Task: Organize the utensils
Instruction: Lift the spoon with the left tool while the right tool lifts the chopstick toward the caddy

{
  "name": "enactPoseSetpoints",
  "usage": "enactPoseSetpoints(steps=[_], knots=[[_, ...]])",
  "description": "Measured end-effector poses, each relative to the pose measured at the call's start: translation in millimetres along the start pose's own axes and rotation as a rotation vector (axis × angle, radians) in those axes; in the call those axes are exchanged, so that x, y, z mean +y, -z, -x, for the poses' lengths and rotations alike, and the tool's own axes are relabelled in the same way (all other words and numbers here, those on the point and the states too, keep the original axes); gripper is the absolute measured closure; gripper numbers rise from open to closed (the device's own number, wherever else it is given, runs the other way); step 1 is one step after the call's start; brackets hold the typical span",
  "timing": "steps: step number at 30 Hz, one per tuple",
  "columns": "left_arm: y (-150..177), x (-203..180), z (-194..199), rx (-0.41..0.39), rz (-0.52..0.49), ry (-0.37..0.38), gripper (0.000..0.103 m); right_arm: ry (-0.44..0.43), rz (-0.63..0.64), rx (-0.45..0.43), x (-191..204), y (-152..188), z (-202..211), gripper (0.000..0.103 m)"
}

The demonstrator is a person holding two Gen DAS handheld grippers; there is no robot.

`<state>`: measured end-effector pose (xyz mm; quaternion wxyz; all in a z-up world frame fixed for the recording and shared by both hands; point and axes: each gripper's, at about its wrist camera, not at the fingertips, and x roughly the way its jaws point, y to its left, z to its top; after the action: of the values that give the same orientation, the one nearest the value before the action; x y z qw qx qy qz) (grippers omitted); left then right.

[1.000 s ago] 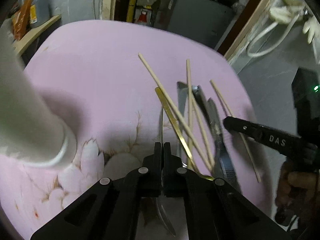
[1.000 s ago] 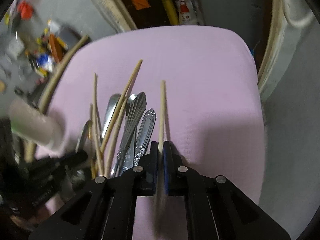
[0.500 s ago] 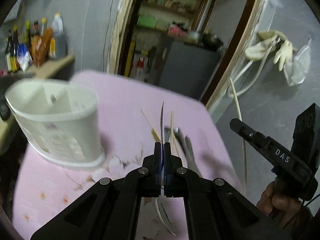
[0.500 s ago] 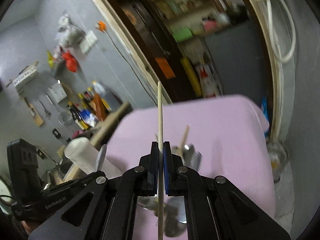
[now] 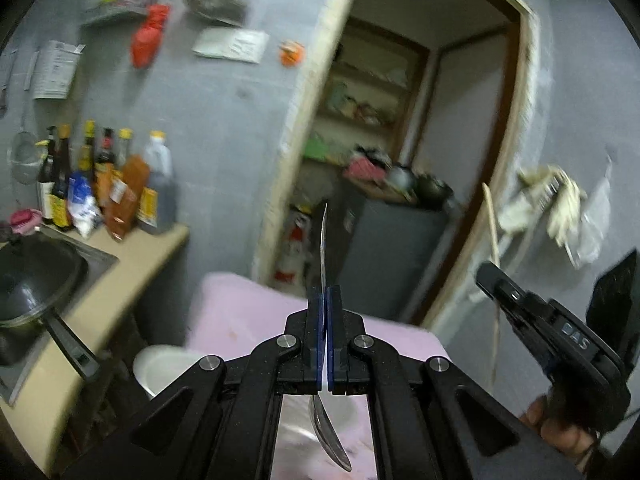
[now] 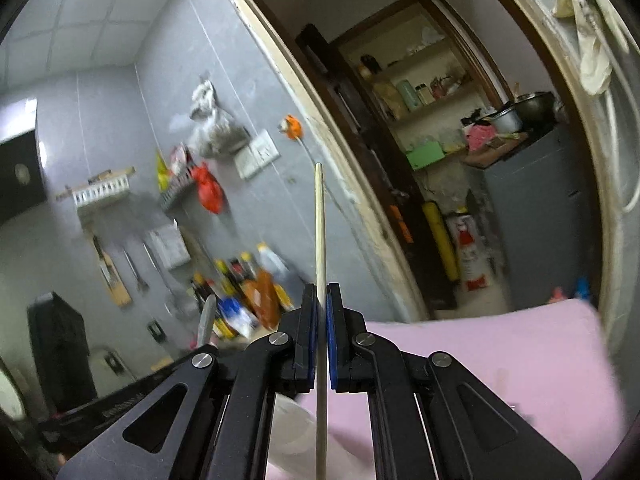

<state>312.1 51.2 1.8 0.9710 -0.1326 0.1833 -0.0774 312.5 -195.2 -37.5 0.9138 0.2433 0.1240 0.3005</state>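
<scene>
1. Left gripper (image 5: 325, 300) is clenched on a metal spoon (image 5: 323, 248). The handle stands upright above the jaws and the bowl hangs below them, over the white holder (image 5: 160, 364).
2. Right gripper (image 6: 321, 300) is clenched on a wooden chopstick (image 6: 319, 220), held vertical, with its lower part running down past the jaws.
3. Handling, as a judgement: the spoon is stiff, smooth and likely slippery, so a grip on the flat handle seems best. The chopstick is light and thin and could pivot; a mid-shaft hold looks safest.
4. The surface is a pink tablecloth (image 6: 500, 360), soft-looking, low in both views.
5. The room has grey walls, sauce bottles (image 5: 108, 184) on a counter at far left, and a doorway (image 6: 440, 160) to pantry shelves. The background is motion-blurred.
</scene>
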Motion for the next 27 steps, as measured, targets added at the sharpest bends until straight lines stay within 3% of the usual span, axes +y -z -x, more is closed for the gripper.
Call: enactPoseSetpoints(steps=[5, 10, 14, 19, 27], knots=[[-17.4, 74.3, -6.2, -0.090, 0.104, -0.037, 0.103, -0.030, 0.005, -0.033, 27.0, 16.5, -44.7, 0.101], [-8.7, 120.1, -19.9, -0.131, 0.193, -0.006, 0.103, -0.009, 0.041, -0.069, 36.9, 43.7, -66.0, 0.101], [6.1, 123.4, -24.3, -0.145, 0.198, 0.011, 0.103, 0.035, 0.068, -0.089, 34.2, 63.1, -70.9, 0.101], [29.3, 117.8, -21.5, -0.176, 0.144, -0.035, 0.103, 0.082, 0.110, -0.090, 30.0, 85.4, -71.8, 0.101], [54.3, 116.8, -23.5, -0.163, 0.096, -0.077, 0.103, 0.123, 0.172, -0.031, 29.9, 104.9, -74.0, 0.100]])
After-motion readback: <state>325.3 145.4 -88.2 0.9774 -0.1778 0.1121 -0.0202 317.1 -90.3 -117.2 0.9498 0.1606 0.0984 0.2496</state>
